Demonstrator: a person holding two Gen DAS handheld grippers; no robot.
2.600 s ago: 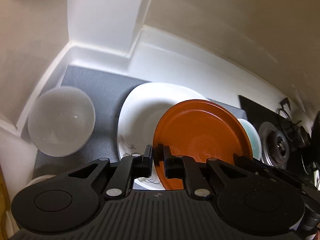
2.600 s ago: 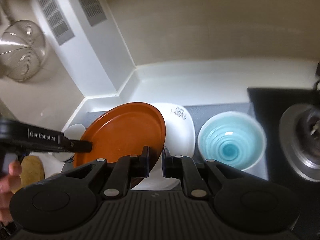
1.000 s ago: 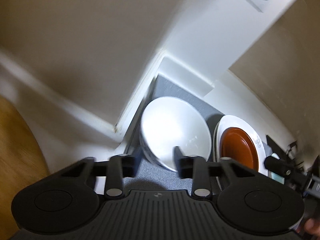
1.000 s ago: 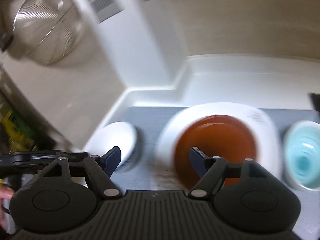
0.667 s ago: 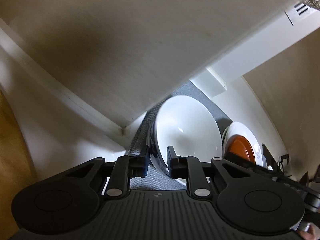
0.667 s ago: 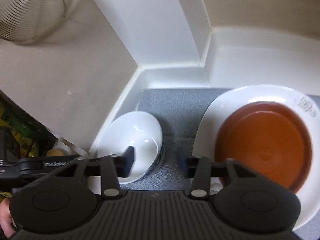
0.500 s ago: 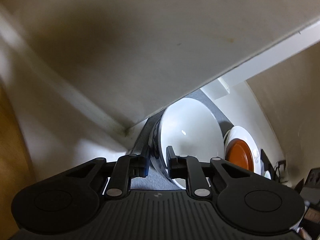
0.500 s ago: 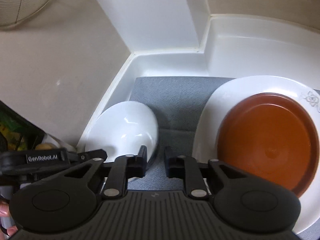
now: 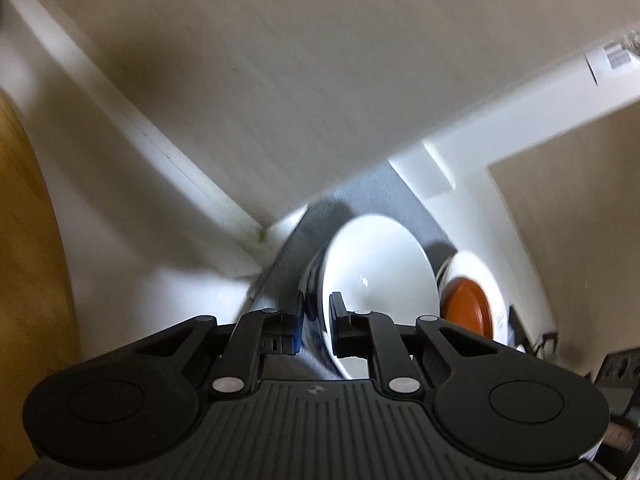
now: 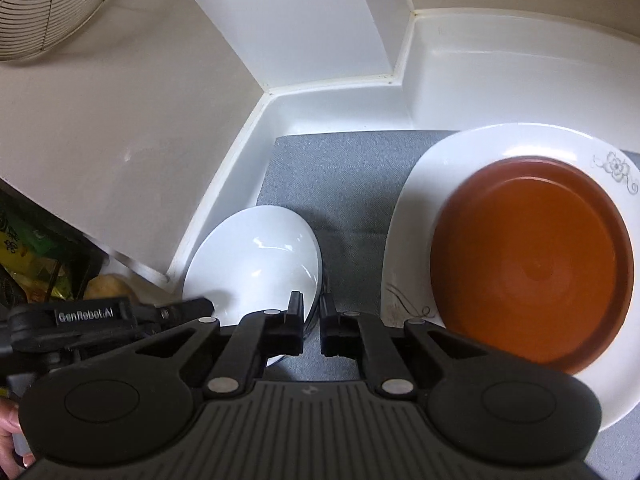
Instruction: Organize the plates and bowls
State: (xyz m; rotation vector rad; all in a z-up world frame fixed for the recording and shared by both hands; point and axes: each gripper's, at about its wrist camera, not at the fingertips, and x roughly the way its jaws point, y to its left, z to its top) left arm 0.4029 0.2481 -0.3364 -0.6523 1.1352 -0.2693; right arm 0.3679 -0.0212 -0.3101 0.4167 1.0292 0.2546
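A white surface in a corner carries a grey mat, with beige walls around and a wire strainer hanging at upper left. On the mat's left end sits a white bowl, tilted, near the corner. The left gripper has its jaws narrow on the bowl's rim, one finger inside and one outside. The right gripper has its jaws narrow over the bowl's right edge; whether they pinch the rim I cannot tell. To the right on the mat lies a white plate with an orange plate stacked on it, apart from the bowl.
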